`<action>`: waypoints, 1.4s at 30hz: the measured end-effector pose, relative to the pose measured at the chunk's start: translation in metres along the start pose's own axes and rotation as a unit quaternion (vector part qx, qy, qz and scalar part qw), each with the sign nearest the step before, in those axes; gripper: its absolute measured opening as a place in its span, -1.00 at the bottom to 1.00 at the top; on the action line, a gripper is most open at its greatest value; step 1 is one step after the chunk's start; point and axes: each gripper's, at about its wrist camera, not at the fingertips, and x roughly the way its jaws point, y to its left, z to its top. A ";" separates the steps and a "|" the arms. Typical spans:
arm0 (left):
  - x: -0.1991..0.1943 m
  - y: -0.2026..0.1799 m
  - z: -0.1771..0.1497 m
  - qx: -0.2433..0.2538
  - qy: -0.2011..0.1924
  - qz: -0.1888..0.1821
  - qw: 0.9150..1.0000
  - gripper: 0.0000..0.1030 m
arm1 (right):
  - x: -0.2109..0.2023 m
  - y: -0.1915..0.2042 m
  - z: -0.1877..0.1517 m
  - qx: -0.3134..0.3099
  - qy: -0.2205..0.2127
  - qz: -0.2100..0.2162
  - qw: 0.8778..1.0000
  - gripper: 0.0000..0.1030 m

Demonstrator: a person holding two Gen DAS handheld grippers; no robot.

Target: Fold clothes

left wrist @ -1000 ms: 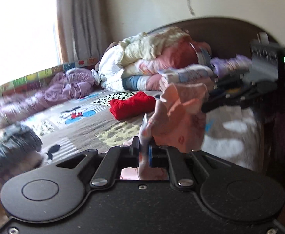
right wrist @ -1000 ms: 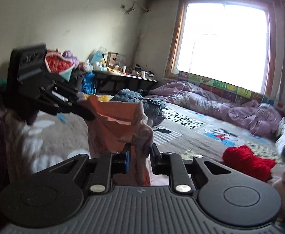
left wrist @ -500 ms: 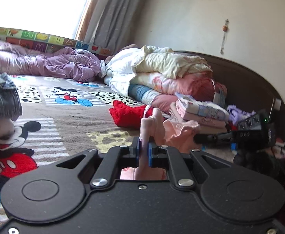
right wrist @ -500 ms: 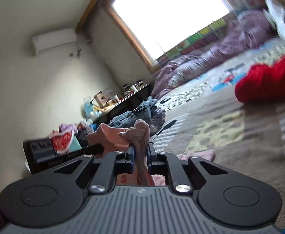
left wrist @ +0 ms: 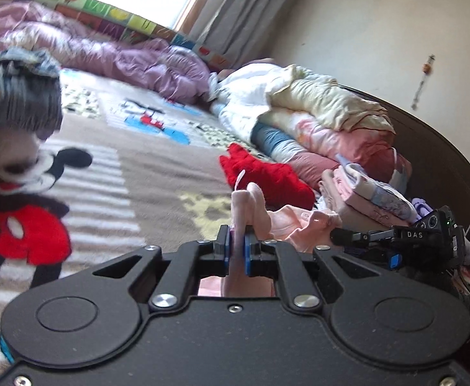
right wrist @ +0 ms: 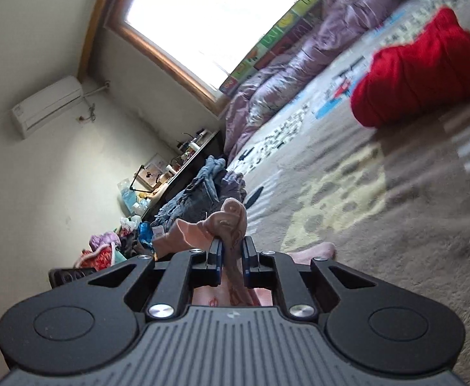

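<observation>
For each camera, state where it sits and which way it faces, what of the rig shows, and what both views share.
Left wrist: sits on the left gripper, low over the blanket, facing the folded stack and headboard; its fingers clamp the pink garment, and the right gripper shows.
Right wrist: sits on the right gripper, rolled sideways, facing the window and denim pile; its fingers pinch the pink garment.
Shared: pink garment, red sweater, purple quilt, blanket.

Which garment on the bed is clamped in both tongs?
The pale pink garment: both tongs pinch it. The red garment and folded stack lie untouched.
</observation>
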 end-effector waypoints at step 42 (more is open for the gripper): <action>0.049 -0.001 -0.020 0.035 0.073 0.117 0.990 -0.62 | 0.069 0.016 -0.017 -0.177 0.052 -0.196 0.963 -0.60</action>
